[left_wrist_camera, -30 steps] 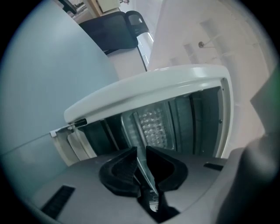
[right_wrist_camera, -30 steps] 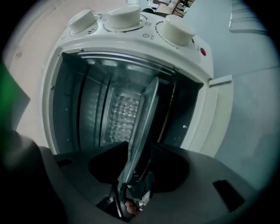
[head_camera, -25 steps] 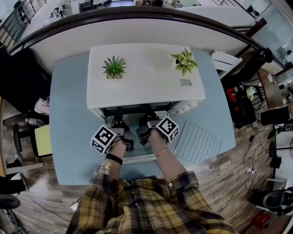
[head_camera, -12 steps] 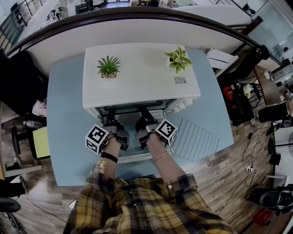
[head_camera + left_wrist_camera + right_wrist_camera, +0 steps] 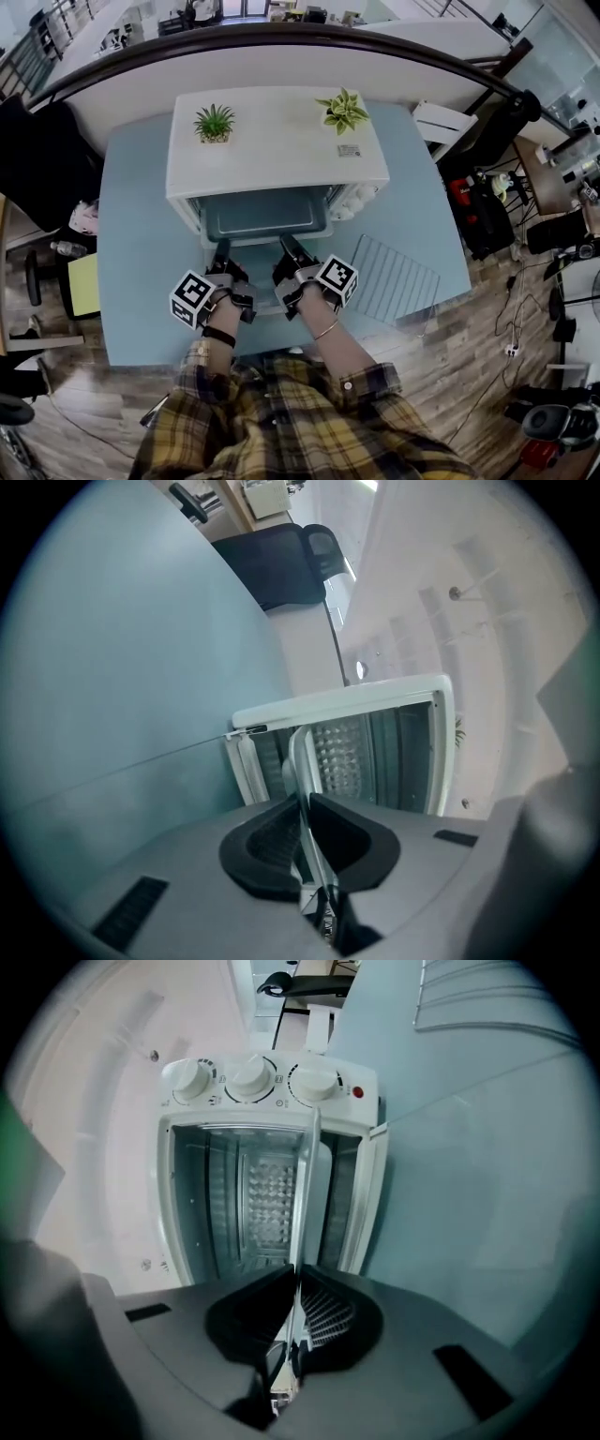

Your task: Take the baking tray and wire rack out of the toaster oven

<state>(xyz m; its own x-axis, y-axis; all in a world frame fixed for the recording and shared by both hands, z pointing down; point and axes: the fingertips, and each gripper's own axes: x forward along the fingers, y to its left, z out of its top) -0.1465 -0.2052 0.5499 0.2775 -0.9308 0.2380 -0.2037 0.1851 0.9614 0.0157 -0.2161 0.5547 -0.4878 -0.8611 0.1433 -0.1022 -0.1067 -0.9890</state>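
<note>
Your left gripper (image 5: 222, 247) is at the front rim of the baking tray (image 5: 262, 214), at about 7 o'clock of the tray. Its fingers (image 5: 354, 841) have just been closing and now pinch the thin metal rim between them. Your right gripper (image 5: 284, 244) is at about 5 o'clock of the tray. Its fingers (image 5: 246, 1321) have also just been closing, and they pinch the same rim. The tray sticks partly out of the open mouth of the white toaster oven (image 5: 277, 150), which stands at 12 o'clock on the blue counter (image 5: 141, 262). The wire rack (image 5: 394, 279) lies flat on the counter at 3 o'clock from your right gripper, apart from the oven. Two small potted plants (image 5: 214, 123) stand on top of the oven.
</note>
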